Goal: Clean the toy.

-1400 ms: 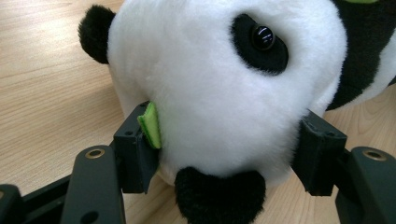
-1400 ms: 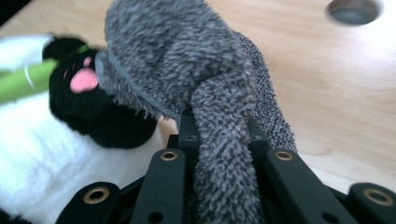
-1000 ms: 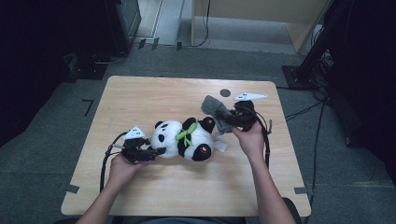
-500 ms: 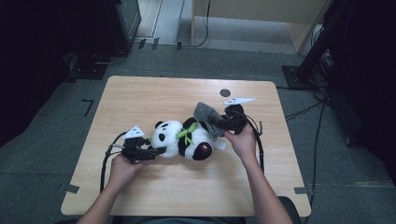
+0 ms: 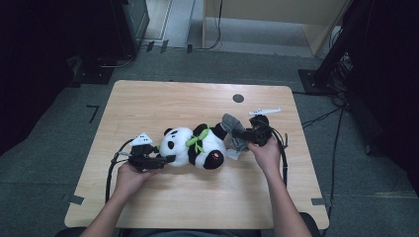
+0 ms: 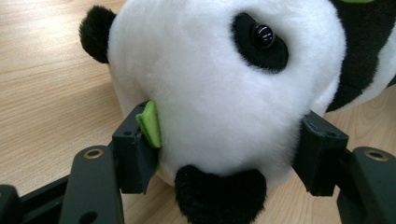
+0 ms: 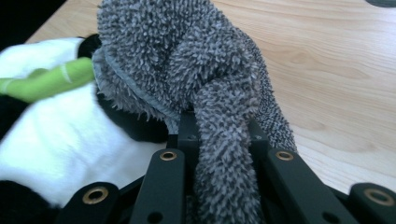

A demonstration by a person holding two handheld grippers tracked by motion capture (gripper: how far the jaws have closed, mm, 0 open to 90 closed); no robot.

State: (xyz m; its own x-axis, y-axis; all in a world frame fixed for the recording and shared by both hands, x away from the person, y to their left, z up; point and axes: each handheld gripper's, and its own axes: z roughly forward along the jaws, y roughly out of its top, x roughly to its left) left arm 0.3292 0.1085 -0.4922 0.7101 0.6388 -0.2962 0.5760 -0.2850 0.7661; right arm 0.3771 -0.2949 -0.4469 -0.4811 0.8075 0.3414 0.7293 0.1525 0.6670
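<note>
Wooden table [image 5: 148,106] under plush panda [image 5: 197,148]

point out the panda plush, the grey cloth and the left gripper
panda plush [image 5: 180,146]: high view, white head.
grey cloth [image 7: 187,60]: right gripper view, bunched fuzzy middle.
left gripper [image 5: 170,158]: high view, between its fingertips at the panda's head.

Black-and-white panda [image 5: 195,147], speckled grey cloth [image 7: 205,84].

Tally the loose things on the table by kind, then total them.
Panda plush toy: 1
Grey fuzzy cloth: 1
Total: 2
</note>
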